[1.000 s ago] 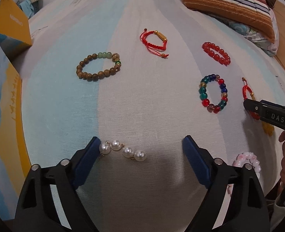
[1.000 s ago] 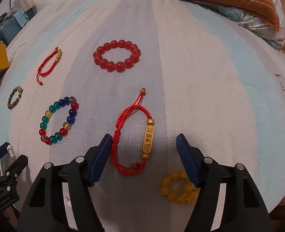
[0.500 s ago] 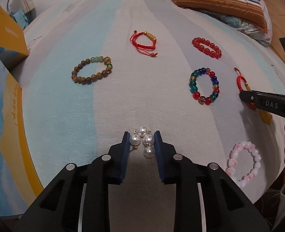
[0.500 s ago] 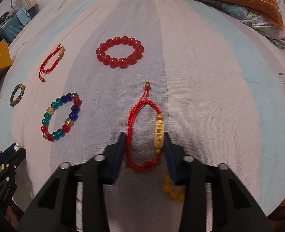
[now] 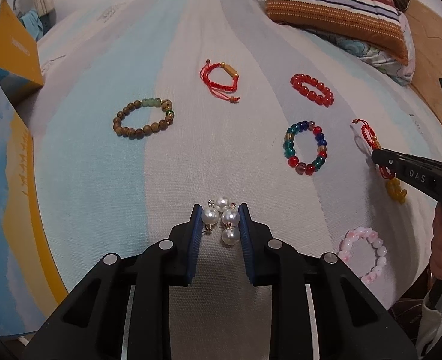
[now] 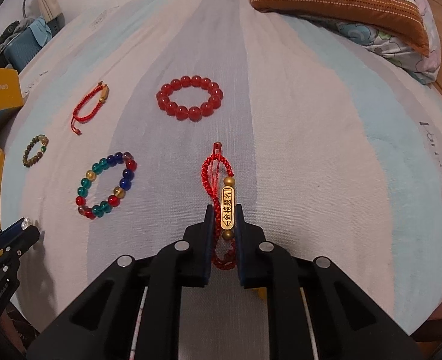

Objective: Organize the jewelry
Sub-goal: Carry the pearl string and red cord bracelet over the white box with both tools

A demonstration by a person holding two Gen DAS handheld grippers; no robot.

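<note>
Jewelry on the striped bedsheet, both grippers clamped on pieces.

Left gripper pinches 4 pearls bunched between its pads, near edge; right gripper squeezes the red cord bracelet with its gold bar. Beyond lie the colored bead bracelet, red bead bracelet, wooden bead bracelet and, far right, a striped pillow.

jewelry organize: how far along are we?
Early. Nothing looks sorted yet. In hand: left gripper shut on the pearl strand, right gripper shut on the red cord bracelet. Left: red bead bracelet, multicolour bracelet, wooden bracelet, pink bracelet.
</note>
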